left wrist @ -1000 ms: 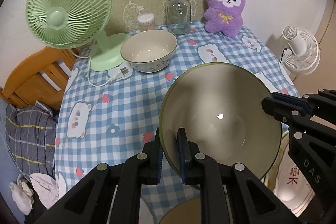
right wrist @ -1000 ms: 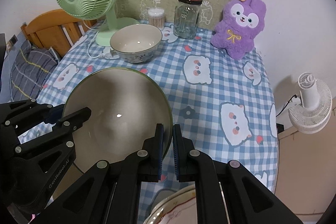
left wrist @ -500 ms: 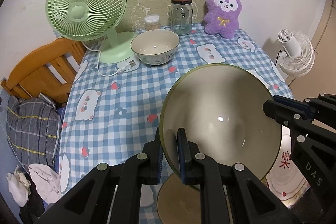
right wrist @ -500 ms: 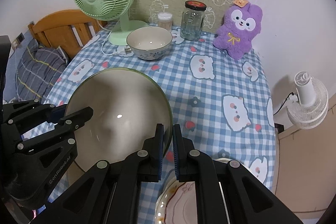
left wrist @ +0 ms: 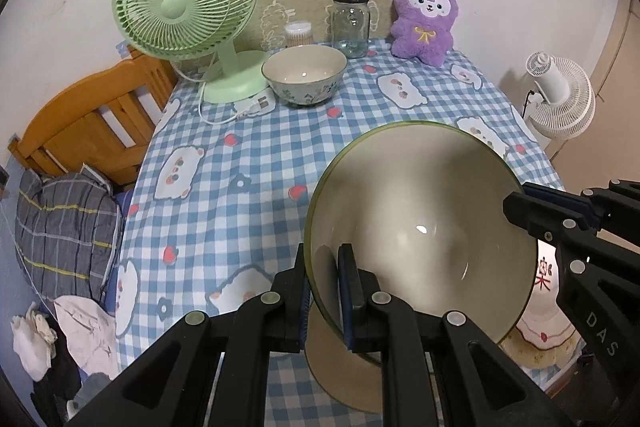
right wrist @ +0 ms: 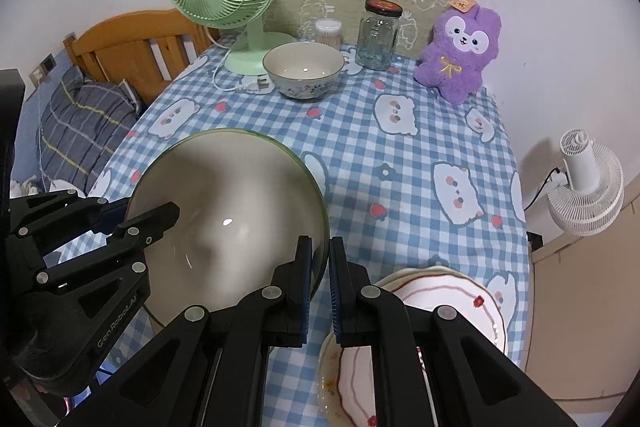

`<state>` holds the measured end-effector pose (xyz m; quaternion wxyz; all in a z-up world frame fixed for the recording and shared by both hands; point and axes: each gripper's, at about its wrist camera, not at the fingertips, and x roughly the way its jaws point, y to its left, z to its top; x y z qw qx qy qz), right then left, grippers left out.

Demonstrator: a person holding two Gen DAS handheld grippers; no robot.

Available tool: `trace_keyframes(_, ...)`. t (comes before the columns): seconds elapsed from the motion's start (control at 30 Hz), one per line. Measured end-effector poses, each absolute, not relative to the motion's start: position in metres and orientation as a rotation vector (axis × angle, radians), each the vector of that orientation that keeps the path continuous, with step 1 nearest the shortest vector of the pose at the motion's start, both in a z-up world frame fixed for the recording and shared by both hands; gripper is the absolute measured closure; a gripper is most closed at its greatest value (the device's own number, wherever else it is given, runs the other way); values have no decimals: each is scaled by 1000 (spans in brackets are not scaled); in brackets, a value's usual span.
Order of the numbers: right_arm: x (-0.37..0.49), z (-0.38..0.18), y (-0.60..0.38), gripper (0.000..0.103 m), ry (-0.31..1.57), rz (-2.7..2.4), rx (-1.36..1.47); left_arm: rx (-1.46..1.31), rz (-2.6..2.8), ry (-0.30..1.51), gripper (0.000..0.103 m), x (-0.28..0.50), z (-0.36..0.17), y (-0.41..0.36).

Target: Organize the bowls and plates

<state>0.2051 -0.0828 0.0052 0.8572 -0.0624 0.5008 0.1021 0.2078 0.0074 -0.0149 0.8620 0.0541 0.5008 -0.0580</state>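
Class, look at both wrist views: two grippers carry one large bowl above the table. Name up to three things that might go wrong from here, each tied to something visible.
1. The left gripper and right gripper each pinch only the thin rim of the green-rimmed bowl; it may slip or tilt.
2. If dropped, it could strike the plates or the similar dish below.
3. Carried towards the back, it might knock the small patterned bowl or the glass jar.

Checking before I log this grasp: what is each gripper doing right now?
Left gripper: shut on the near-left rim of the green-rimmed bowl.
Right gripper: shut on the same bowl's right rim.
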Motion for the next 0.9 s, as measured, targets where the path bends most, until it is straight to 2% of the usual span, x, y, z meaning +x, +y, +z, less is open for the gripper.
trace_keyframes(0.9,161,-27,-68,92,1093,226,-101,149,-133,1082,92,165,-45,18)
